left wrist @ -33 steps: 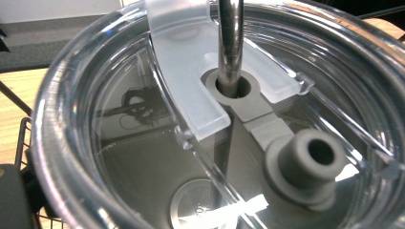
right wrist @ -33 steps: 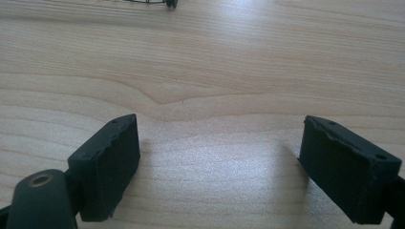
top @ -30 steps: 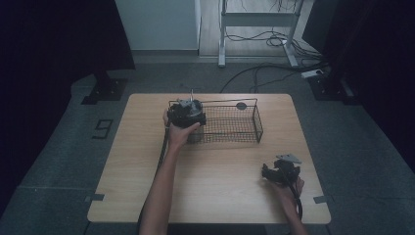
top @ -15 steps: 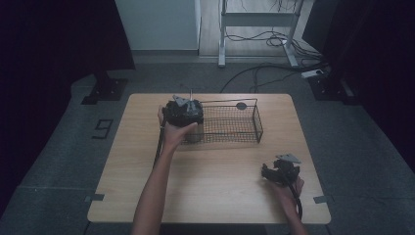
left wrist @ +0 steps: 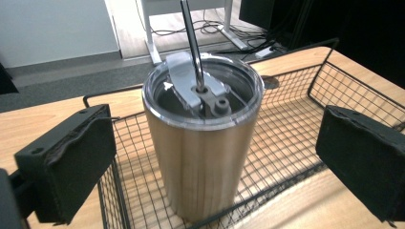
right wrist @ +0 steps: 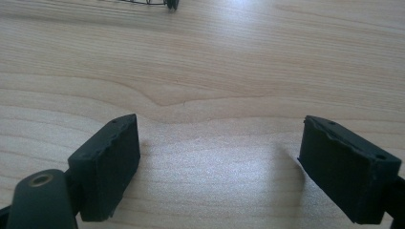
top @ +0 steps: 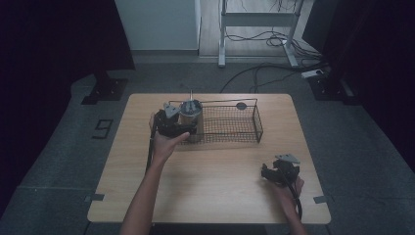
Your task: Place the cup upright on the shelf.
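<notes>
A: What has changed around the left hand-held gripper (left wrist: 215, 157)?

B: A second ago it sat over the near left end of the wire basket (top: 230, 125). Now it has drawn back toward the person, and its jaws stand wide apart with the steel tumbler (left wrist: 203, 143) between them, touching neither pad.

A: So the tumbler is let go?

B: I judge so. It stands upright inside the basket, at the end nearest this hand-held gripper, with a clear lid (left wrist: 203, 90) on it and a metal straw (left wrist: 191, 43) rising through the lid. The placing step looks done; backing away is what remains.

A: And the right hand-held gripper (right wrist: 219, 162)?

B: It has not moved. It rests low over the bare desk (right wrist: 215, 62), jaws open and empty, well apart from the basket; a corner of the wire shows far ahead of it.

A: Anything in the way?

B: The basket's front rim runs between the left hand-held gripper and the tumbler, so a low pull-back could catch the wire. The tall straw stands just ahead of the jaws and could tip the tumbler if knocked. Beyond the tumbler there is a dark round spot (top: 241, 105) on the desk behind the basket.
</notes>
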The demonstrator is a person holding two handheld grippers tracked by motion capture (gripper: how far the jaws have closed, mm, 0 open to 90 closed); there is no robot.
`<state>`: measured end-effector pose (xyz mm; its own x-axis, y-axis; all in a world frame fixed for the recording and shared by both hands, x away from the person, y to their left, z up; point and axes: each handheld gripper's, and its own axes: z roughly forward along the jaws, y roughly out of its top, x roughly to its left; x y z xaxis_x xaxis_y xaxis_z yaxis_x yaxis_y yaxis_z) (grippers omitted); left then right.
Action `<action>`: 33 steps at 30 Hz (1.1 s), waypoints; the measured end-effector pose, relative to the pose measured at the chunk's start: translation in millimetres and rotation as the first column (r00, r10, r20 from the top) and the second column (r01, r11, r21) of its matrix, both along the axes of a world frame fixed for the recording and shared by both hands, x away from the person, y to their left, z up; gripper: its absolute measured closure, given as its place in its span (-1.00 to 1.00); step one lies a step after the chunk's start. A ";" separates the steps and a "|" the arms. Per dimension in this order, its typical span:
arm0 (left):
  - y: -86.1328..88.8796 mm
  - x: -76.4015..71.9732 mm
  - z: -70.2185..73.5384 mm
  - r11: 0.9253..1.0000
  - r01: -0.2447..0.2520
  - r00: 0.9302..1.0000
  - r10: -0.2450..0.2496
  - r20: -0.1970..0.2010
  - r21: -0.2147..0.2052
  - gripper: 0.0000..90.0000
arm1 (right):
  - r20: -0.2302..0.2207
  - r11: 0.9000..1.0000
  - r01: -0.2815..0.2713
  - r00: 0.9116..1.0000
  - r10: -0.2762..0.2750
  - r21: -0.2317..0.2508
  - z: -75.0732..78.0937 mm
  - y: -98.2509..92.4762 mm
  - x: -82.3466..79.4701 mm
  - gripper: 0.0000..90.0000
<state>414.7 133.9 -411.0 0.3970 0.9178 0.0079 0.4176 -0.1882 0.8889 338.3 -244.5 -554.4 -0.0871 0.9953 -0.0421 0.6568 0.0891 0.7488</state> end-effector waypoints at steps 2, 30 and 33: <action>1.2 -6.6 -0.8 1.000 0.004 1.000 -0.004 -0.006 0.011 -0.98 | -0.001 1.000 -0.002 1.000 0.002 -0.002 0.1 -0.1 0.0 -0.70; 48.1 -110.8 -27.1 0.996 0.081 0.997 -0.080 0.010 -0.046 -0.97 | 0.002 1.000 0.005 1.000 -0.005 -0.008 0.3 1.3 -1.0 -0.69; 52.6 -120.3 -31.4 0.998 0.060 0.998 -0.059 0.012 -0.033 -0.97 | -0.003 1.000 0.008 1.000 -0.008 0.001 0.3 0.8 -1.0 -0.69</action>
